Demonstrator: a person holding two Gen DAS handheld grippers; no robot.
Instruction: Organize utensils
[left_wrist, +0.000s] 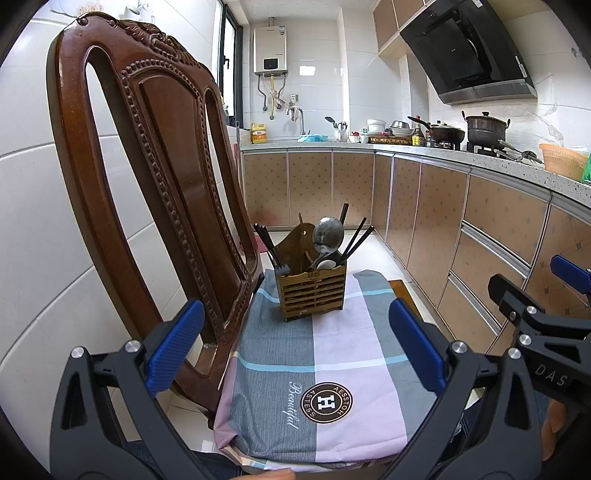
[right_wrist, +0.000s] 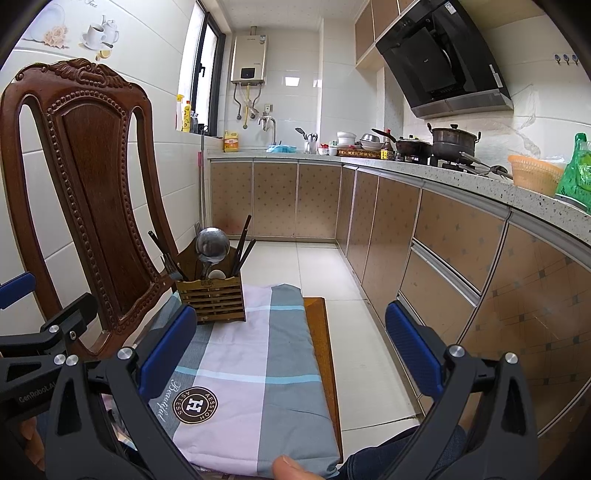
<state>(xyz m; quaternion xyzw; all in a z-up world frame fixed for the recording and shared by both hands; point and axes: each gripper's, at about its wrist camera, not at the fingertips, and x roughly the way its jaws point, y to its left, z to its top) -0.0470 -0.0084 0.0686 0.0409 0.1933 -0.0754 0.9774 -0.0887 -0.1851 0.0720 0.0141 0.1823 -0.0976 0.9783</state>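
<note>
A slatted wooden utensil holder (left_wrist: 313, 293) (right_wrist: 211, 299) stands on the far end of a chair seat covered by a checked cloth (left_wrist: 321, 362) (right_wrist: 251, 354). A steel ladle (left_wrist: 328, 230) (right_wrist: 211, 242), a white spoon (left_wrist: 325, 264) and dark chopsticks (left_wrist: 267, 245) (right_wrist: 243, 247) stick out of it. My left gripper (left_wrist: 295, 347) hangs open over the near cloth, well short of the holder, holding nothing. My right gripper (right_wrist: 291, 350) is open too, level with the cloth's right edge, empty. Each gripper shows at the side of the other's view.
A carved wooden chair back (left_wrist: 147, 177) (right_wrist: 85, 192) rises on the left, close to the holder. Kitchen cabinets (right_wrist: 443, 258) and a cluttered counter (right_wrist: 480, 173) run along the right, tiled floor (right_wrist: 332, 277) between. A person's fingertip (right_wrist: 291, 467) shows at the bottom edge.
</note>
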